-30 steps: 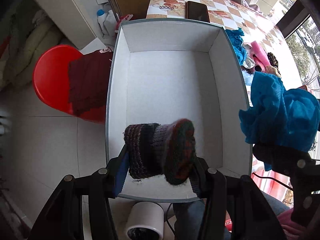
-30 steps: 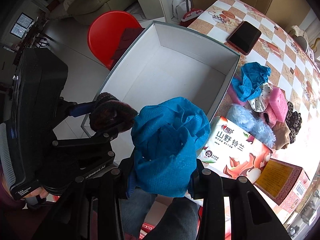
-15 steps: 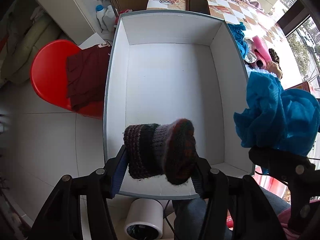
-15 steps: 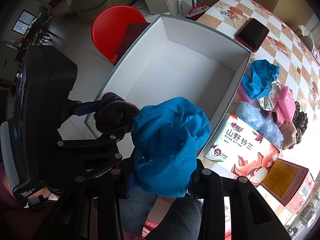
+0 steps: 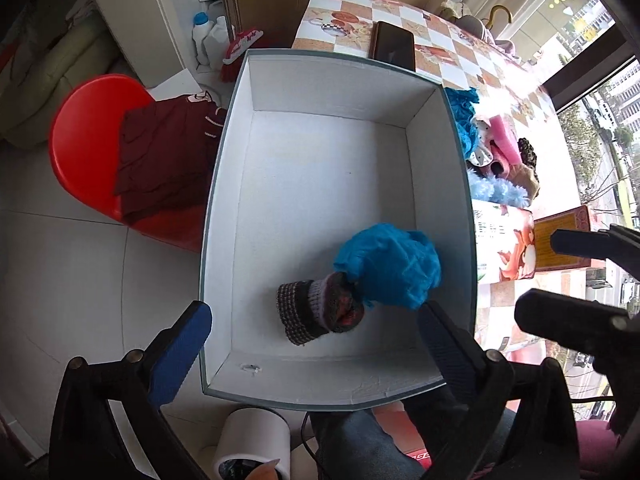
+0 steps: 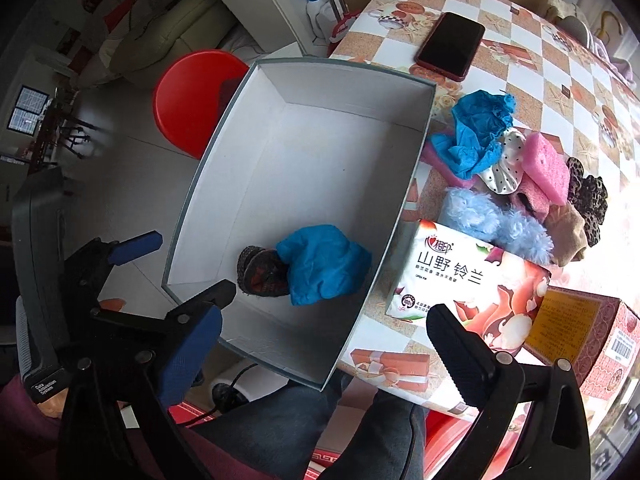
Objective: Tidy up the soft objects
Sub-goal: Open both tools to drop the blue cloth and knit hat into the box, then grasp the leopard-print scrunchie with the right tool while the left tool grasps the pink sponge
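A big white box stands at the table's near edge. A dark knitted sock and a crumpled blue cloth lie touching on its floor near the front. My left gripper is open and empty above the box's front edge. My right gripper is open and empty above the box's near right corner; its fingers show at the right of the left wrist view. Several more soft things lie right of the box: blue cloth, pink sponge, fluffy blue piece.
A tissue pack and a red carton lie on the checked table right of the box. A phone lies behind it. A red stool with a dark red garment stands left. A white cylinder is below.
Both grippers have opened and pulled back. The knitted sock and the blue cloth have left them and now lie in the box.
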A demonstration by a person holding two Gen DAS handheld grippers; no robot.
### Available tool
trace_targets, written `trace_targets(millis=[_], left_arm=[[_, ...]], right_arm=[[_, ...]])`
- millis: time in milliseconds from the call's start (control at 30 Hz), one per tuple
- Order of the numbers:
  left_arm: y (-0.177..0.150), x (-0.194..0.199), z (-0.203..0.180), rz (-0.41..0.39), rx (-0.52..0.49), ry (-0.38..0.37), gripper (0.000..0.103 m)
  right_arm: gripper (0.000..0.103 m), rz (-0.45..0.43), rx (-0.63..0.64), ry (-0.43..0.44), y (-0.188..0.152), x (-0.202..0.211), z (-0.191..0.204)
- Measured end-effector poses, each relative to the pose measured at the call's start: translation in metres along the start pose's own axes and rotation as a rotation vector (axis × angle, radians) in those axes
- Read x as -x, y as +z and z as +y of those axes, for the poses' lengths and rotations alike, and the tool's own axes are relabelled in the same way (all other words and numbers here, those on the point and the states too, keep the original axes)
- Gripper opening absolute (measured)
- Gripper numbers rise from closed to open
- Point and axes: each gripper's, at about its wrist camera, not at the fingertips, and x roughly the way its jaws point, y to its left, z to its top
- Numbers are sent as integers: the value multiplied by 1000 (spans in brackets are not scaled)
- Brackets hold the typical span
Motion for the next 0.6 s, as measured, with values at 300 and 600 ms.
trace_targets(millis=[300, 600], left_arm=[[59, 29, -66, -48, -139, -93, 103], [132, -14, -180, -18, -273, -19, 103]], right_arm=[[103, -124, -278, 4, 17, 81, -112], [103, -67, -490, -136, 32, 88, -264]])
